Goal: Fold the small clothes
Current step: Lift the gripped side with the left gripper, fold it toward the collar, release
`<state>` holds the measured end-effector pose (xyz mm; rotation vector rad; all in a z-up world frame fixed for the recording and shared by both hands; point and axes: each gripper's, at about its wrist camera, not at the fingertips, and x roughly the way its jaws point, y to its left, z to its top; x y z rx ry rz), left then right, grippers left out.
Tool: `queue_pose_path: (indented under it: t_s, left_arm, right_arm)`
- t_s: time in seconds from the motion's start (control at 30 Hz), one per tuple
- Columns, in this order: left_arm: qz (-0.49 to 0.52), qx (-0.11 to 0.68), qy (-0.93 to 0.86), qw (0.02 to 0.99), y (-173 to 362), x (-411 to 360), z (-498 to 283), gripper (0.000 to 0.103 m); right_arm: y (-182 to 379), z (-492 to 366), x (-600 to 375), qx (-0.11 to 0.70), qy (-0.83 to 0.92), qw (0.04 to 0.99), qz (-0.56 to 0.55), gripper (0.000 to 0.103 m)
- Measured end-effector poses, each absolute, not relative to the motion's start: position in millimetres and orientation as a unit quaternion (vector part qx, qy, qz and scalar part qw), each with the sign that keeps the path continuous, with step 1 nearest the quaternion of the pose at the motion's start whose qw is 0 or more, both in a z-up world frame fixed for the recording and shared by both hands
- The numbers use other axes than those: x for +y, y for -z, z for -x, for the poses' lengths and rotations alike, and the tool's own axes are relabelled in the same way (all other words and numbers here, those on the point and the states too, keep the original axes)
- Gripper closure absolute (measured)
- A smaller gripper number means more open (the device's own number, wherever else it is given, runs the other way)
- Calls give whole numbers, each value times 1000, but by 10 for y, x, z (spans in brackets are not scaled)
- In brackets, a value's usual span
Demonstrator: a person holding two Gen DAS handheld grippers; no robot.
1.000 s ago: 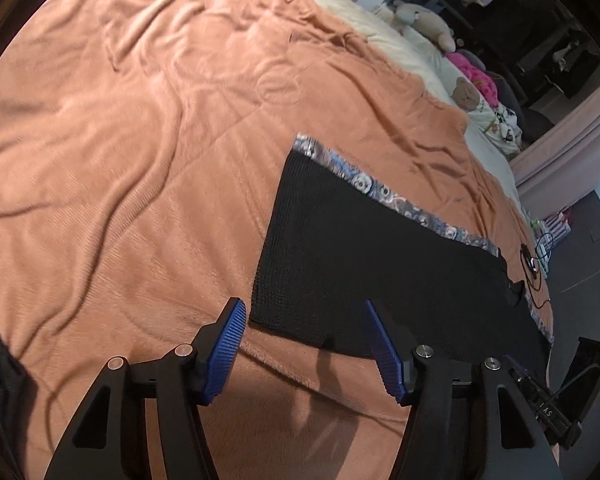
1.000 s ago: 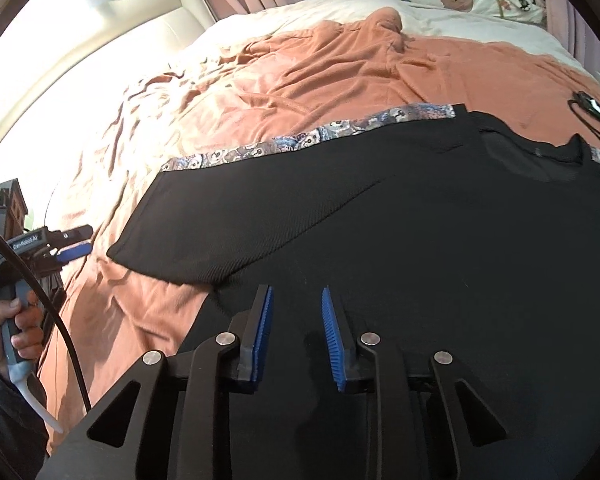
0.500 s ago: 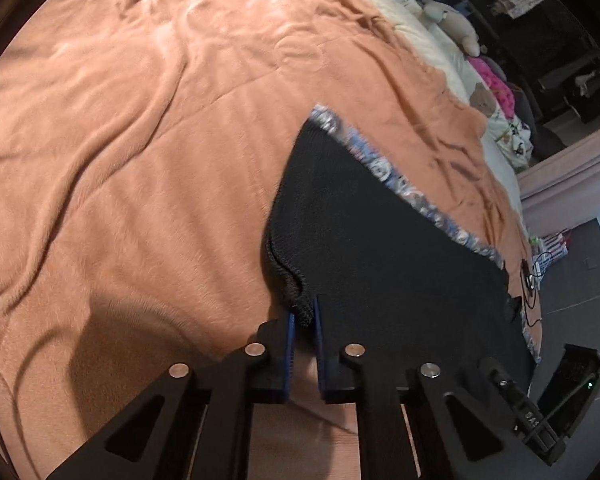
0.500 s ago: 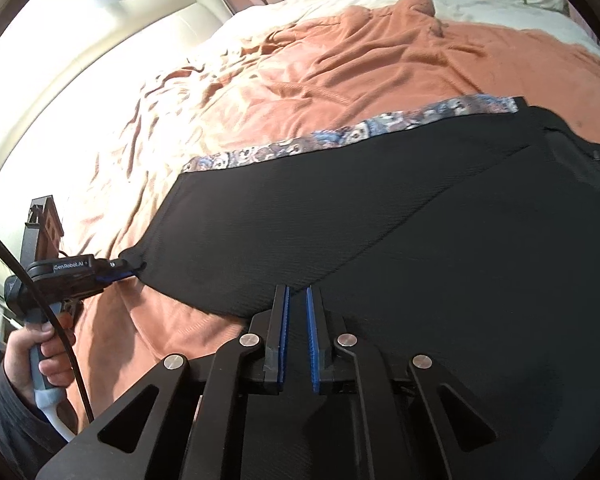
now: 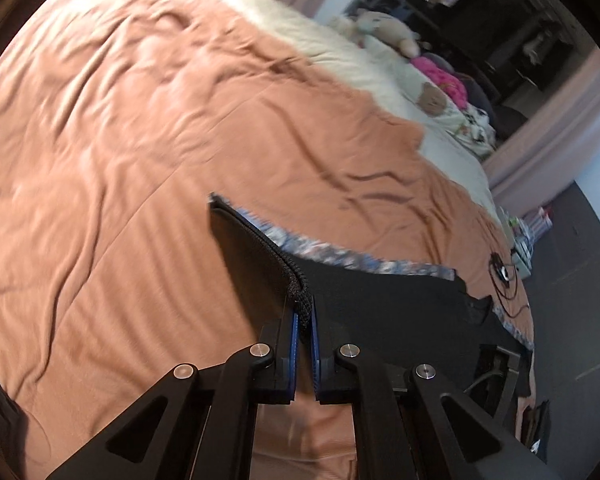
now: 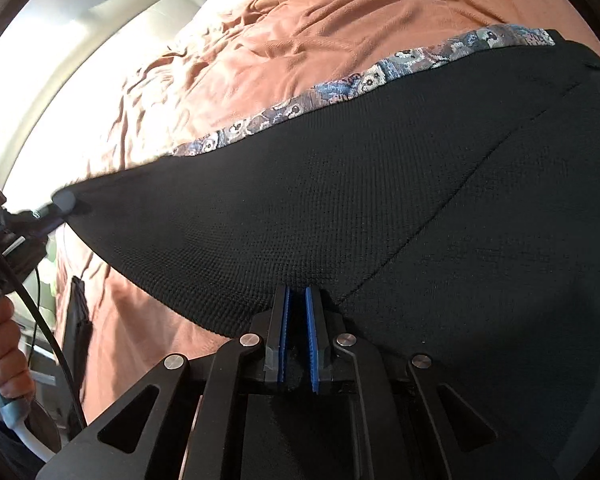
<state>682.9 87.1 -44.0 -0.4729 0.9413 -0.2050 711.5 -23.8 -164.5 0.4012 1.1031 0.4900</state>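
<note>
A big bed (image 5: 100, 140) has an orange blanket (image 6: 340, 12) on it. Soft toys (image 5: 384, 32) sit by cream bedding (image 5: 320, 40). Pink curtains (image 5: 548, 132) hang, maybe by a doorway. The floor (image 5: 580, 280) is dark.

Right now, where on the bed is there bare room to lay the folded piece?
Bare orange blanket left of the black garment, up to the cream bedding. Crowded: stuffed toys by the pillows and a black cable right of the garment.

right hand-held gripper (image 6: 296, 312) pinching black garment (image 6: 380, 208)
</note>
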Motion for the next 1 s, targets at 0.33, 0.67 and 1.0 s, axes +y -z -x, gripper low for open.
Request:
queue_pose_path:
  t_s: [0.33,0.67,1.0]
  left_arm:
    - [185,443,138,866,47,126,-6902,98]
    - [116,450,207,861,-138,-939,-6860,97]
    - [64,499,257,825,63,-1774,-6734,82]
  right_arm:
    - [1405,-6980,-839,492,-224,814,-211,42]
    - [1279,-6777,-1570,477,-208,822,-231,41]
    - [1232,-6431,-2171,477,-199,826,-226,26]
